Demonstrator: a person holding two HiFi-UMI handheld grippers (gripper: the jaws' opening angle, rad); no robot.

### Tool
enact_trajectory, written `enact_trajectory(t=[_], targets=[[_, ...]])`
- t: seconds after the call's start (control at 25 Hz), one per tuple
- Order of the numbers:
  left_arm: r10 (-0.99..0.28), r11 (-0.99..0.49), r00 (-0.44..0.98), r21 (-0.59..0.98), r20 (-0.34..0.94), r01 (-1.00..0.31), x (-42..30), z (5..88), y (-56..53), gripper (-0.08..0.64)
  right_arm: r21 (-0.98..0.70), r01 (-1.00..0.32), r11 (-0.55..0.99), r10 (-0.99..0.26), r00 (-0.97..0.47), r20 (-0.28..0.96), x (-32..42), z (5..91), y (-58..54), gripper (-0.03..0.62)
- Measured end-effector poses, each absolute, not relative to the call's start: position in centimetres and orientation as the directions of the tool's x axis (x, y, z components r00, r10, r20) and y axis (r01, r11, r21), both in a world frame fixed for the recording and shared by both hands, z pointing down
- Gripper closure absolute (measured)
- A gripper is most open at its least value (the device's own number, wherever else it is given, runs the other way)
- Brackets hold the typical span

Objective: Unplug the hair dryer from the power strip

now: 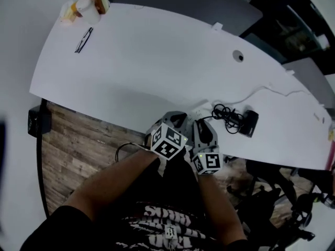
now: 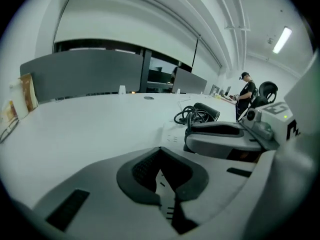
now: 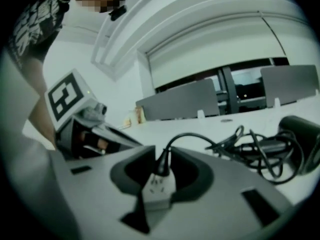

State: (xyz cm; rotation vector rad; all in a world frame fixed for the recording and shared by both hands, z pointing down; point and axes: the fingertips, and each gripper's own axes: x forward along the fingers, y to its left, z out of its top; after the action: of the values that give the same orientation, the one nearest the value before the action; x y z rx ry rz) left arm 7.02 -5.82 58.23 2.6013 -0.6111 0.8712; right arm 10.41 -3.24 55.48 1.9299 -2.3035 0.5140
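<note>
At the near edge of the long white table, the person brings both hand-held tools together over a white plastic power strip. The right gripper has its fingers clenched partway, grasping the small black plug. The plug sits in one of the strip's sockets, with a dark pad against each side of it.

The left gripper is just beside the right one. Its fingers are drawn almost together with nothing held, leaving only a narrow slit between the dark pads. The strip's socket slots show through that slit, underneath.

The black hair dryer lies on the table near the strip, to its right in the head view. Its thin black cable is bunched in a loose tangle against it and runs back to the plug. Well away, at the far end of the table, lie a pair of dark-framed glasses and a white cup.
</note>
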Motion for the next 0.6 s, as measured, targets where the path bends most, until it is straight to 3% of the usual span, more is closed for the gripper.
enact_trajectory(t=[0.16,0.36,0.6], targets=[[-0.321,-0.892,0.702,0.047,0.636,-0.45,7.3,58.5,-4.8,0.535,-0.159,-0.964,0.213,-0.919,-0.253,0.302,10.1,55.3,-2.7,0.488],[-0.316,-0.896,0.684,0.03,0.658,-0.443,7.7,58.9,-4.1,0.535,-0.178,-0.948,0.262,-0.884,-0.31,0.349,10.4,55.3,-1.0,0.474],[-0.339,-0.906,0.672,-0.037,0.659,-0.421,7.9,58.9,-3.9,0.535,-0.457,-0.829,0.322,-0.807,-0.493,0.325,10.9,55.6,-1.0,0.469]])
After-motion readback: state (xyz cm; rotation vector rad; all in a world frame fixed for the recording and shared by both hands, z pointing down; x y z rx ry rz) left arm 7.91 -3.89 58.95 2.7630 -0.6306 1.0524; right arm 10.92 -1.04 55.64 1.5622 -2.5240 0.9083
